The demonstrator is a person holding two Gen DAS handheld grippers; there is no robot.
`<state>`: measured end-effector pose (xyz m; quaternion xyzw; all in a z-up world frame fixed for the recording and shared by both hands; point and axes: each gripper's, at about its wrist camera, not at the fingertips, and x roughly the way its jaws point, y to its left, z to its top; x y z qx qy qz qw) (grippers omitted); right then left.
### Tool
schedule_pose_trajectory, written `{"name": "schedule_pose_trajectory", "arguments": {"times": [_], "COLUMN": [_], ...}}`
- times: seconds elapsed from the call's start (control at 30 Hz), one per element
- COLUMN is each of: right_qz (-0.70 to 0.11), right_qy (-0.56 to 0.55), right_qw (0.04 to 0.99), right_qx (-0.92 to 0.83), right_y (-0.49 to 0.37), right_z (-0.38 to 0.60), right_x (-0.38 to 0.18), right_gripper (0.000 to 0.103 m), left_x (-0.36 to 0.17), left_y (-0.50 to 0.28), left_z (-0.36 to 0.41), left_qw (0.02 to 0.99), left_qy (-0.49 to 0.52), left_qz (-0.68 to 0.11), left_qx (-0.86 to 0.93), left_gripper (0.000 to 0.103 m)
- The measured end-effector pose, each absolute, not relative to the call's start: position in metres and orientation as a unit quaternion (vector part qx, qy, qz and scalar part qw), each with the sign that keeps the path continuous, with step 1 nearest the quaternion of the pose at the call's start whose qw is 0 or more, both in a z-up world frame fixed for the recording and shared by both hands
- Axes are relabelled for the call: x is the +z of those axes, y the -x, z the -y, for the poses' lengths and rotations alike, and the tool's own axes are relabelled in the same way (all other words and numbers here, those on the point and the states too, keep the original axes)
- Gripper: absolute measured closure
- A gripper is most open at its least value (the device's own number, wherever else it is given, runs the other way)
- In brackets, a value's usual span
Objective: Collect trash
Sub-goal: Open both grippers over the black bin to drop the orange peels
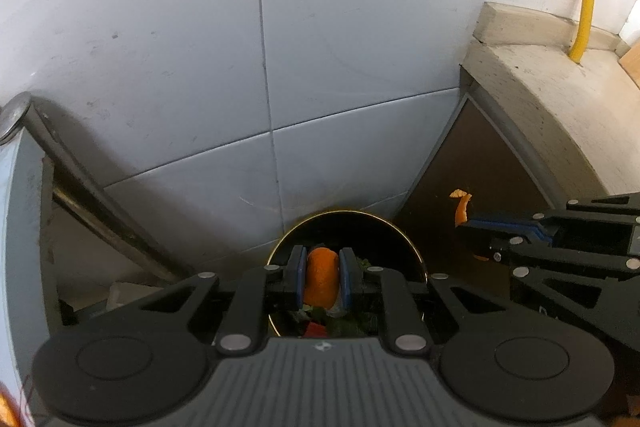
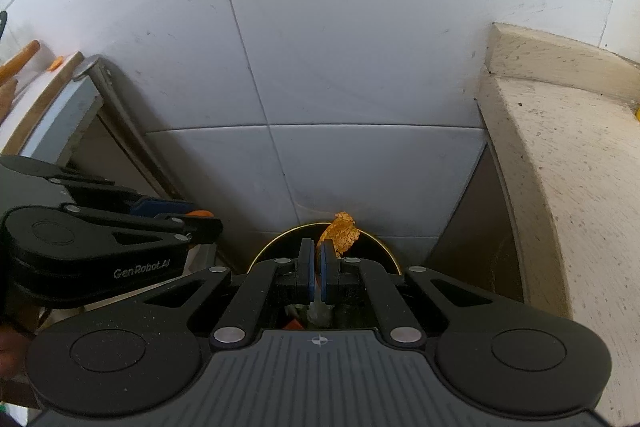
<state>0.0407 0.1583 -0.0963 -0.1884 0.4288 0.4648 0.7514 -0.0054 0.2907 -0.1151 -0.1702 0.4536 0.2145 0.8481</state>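
Two grippers over one bin: left gripper pinches one orange chunk, right gripper pinches one peel scrap.

The left gripper pointed steeply downward, its blue pads clamped on a piece of orange peel. The right gripper hung just beside it at the same downward tilt, jaws nearly closed on a thin scrap of orange peel that stuck out past its fingertips.
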Motion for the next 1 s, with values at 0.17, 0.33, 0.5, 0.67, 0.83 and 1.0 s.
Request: {"name": "schedule_pose_trajectory", "arguments": {"times": [0.17,0.33,0.5,0.67,0.83,1.0], "right_qz": [-0.433,-0.438,-0.442,-0.447,-0.452,-0.456], "right_qy": [0.189,0.188,0.188,0.187,0.188,0.186], "right_qw": [0.749,0.747,0.745,0.743,0.741,0.739], "right_qx": [0.465,0.464,0.463,0.462,0.461,0.46], "right_y": [-0.045,-0.049,-0.052,-0.057,-0.061,-0.068], "right_z": [-0.161,-0.165,-0.166,-0.169,-0.172,-0.176], "right_x": [-0.099,-0.102,-0.105,-0.109,-0.112,-0.115], "right_gripper": [0.098,0.098,0.098,0.098,0.098,0.098], "left_x": [-0.117,-0.119,-0.121,-0.124,-0.128,-0.131], "left_y": [0.003,0.0,-0.002,-0.007,-0.012,-0.015], "left_z": [-0.294,-0.295,-0.296,-0.296,-0.298,-0.299], "left_qw": [0.846,0.844,0.841,0.837,0.832,0.829], "left_qy": [0.173,0.172,0.175,0.174,0.175,0.175], "left_qz": [-0.456,-0.461,-0.464,-0.471,-0.477,-0.481], "left_qx": [0.214,0.215,0.217,0.22,0.222,0.223], "left_gripper": [0.09,0.09,0.09,0.09,0.09,0.09]}}
